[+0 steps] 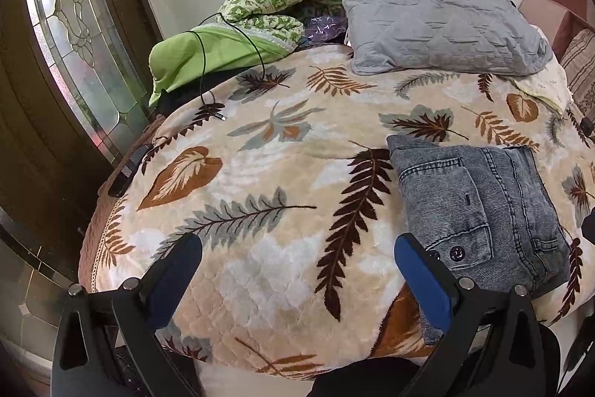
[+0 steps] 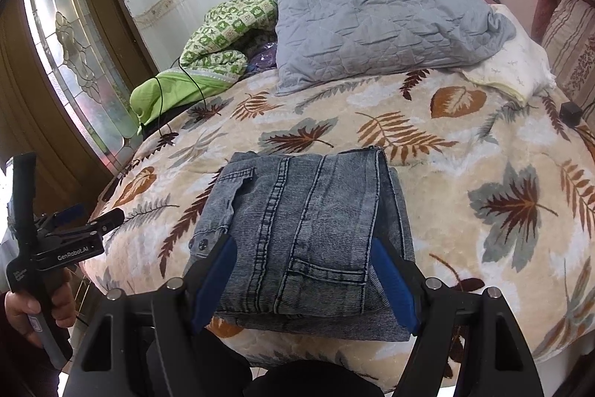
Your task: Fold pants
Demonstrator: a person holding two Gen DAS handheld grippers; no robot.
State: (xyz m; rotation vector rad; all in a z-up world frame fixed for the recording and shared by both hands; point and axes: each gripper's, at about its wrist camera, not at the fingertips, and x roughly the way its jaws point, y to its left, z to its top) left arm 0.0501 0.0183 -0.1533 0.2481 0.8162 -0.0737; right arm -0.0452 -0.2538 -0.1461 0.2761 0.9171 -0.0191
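Pants (image 2: 305,233), grey-blue denim, lie folded into a compact block near the front edge of the leaf-print blanket (image 2: 465,248). Folding looks finished or nearly so. The right gripper (image 2: 303,279) hangs over the near end of the block, fingers spread wide and clasping nothing. The left gripper (image 1: 297,281) is off to the side, also spread and empty. Any next move is likely only a light pat or squaring of edges. A grey pillow (image 2: 379,21) sits well behind.

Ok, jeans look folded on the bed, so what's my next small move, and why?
Probably draw both grippers back. The jeans already lie as a compact folded stack on the leaf blanket; the right gripper and left gripper are open and hold nothing.
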